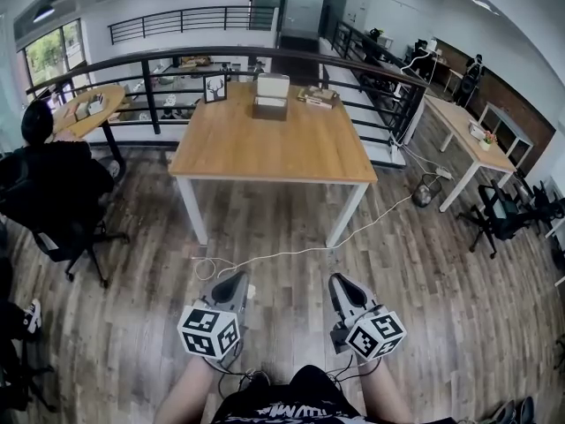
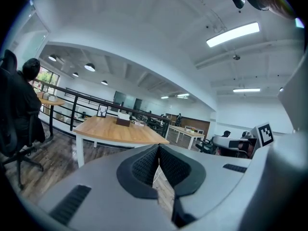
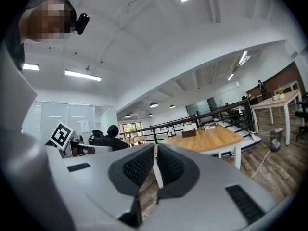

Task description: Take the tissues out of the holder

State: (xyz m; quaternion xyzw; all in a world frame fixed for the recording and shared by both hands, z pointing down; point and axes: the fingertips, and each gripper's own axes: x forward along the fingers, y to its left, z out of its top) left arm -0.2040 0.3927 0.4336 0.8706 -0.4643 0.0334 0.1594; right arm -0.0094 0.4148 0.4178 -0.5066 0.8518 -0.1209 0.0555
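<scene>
The tissue holder [image 1: 271, 96], a dark box with white tissue on top, stands at the far side of the wooden table [image 1: 229, 153]. It shows small in the left gripper view [image 2: 123, 120] and in the right gripper view [image 3: 188, 132]. Both grippers hang low over the wood floor, well short of the table. My left gripper [image 1: 236, 282] is shut with nothing in it, its pads meeting at the tip [image 2: 158, 160]. Beside it, my right gripper [image 1: 339, 282] is also shut and empty [image 3: 155, 159].
A framed deer picture [image 1: 214, 87] and stacked books [image 1: 318, 97] share the table's far edge. A person in black [image 1: 44, 162] sits on an office chair at the left. A white cable [image 1: 291, 253] runs over the floor before the table. Another table [image 1: 463, 126] stands right.
</scene>
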